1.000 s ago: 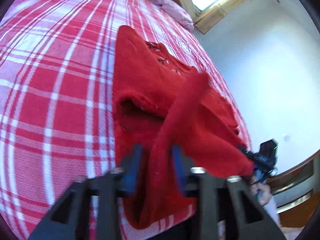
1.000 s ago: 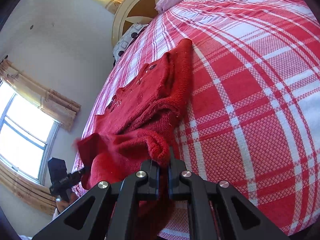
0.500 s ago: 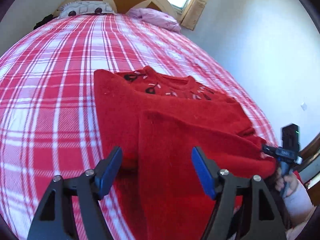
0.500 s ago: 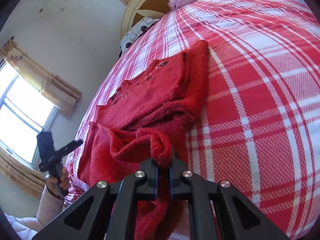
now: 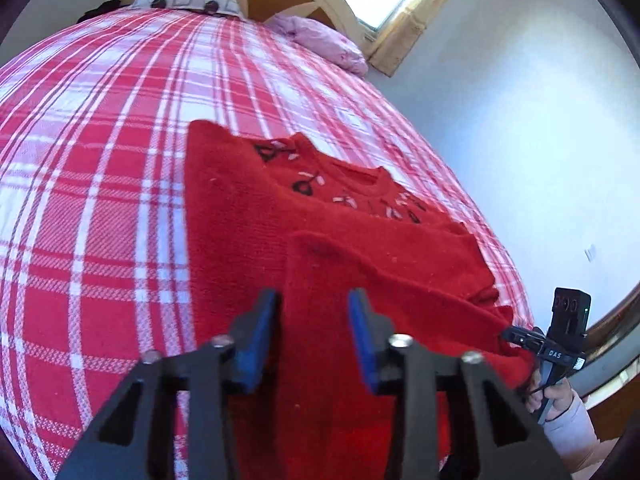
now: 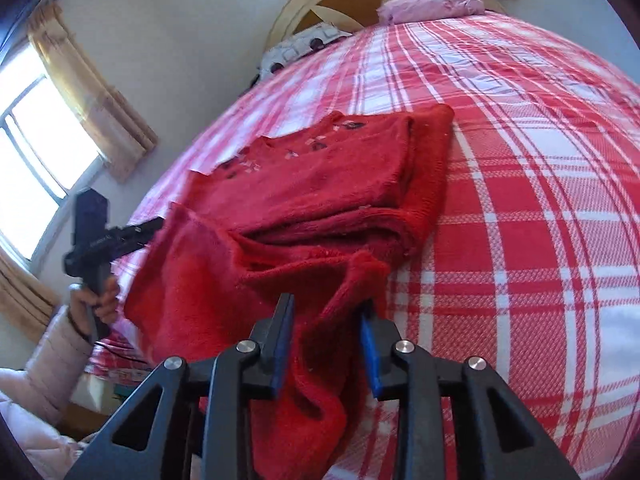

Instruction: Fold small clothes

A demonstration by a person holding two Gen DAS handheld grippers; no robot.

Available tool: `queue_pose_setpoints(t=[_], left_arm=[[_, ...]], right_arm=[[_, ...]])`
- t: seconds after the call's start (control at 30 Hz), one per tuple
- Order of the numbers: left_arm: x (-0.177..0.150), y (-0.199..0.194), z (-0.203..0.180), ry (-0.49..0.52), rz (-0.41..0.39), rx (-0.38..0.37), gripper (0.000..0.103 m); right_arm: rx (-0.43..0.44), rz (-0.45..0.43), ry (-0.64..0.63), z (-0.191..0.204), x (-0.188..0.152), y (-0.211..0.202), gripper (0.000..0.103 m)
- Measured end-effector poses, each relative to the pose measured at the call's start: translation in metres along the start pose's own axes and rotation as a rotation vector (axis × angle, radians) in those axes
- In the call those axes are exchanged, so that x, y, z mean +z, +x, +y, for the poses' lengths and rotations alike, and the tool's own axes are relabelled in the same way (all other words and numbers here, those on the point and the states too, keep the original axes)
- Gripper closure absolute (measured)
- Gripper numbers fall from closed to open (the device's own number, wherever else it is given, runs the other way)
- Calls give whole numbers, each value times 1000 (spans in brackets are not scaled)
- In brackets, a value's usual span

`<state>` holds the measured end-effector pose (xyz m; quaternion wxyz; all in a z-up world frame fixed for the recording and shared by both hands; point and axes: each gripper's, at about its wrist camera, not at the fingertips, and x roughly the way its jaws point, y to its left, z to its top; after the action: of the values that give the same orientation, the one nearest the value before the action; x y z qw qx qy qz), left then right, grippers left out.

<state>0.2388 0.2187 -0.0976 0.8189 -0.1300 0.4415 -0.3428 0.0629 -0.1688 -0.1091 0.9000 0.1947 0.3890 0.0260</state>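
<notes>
Knitwear this soft flops: red sweater (image 5: pixel 256 216) near the bed (image 5: pixel 80 160) edge, left gripper (image 5: pixel 314 336) and right gripper (image 6: pixel 326 344) both spread; grab hem corners.

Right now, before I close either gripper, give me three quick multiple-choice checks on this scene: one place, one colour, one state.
1. The red sweater lies: A on a chair; B on the plaid bedspread; C on the floor.
2. The pads of the left gripper are: A green; B yellow; C blue.
3. The left gripper is: A open, sweater fabric between its jaws; B shut on the sweater; C open over bare bedspread.
Answers: 1 B, plaid shows around it; 2 C, both inner faces are blue; 3 A, red knit fills the gap.
</notes>
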Motion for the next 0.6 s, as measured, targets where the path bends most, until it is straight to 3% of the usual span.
queue_pose_setpoints(t=[0.03,0.13,0.3,0.4,0.47,0.6], left_arm=[[-1,-1,0,5,-6,18,84],[-5,-7,-2,27,-34,55,90],[-10,-5,-19,116,-18,92,90],[-5,4,-19,114,5,111,70],[1,8,-17,96,0,116,48],[8,14,-11,55,-3,62,49]], right_arm=[[2,-2,14,-1,0,1,72],[-37,-17,21,-1,1,0,88],[-54,-51,-27,12,4,-11,89],[-59,-44,-51,18,5,-10,89],[-64,-34,-51,19,5,-6,89],[-81,-8,-26,14,3,6,88]])
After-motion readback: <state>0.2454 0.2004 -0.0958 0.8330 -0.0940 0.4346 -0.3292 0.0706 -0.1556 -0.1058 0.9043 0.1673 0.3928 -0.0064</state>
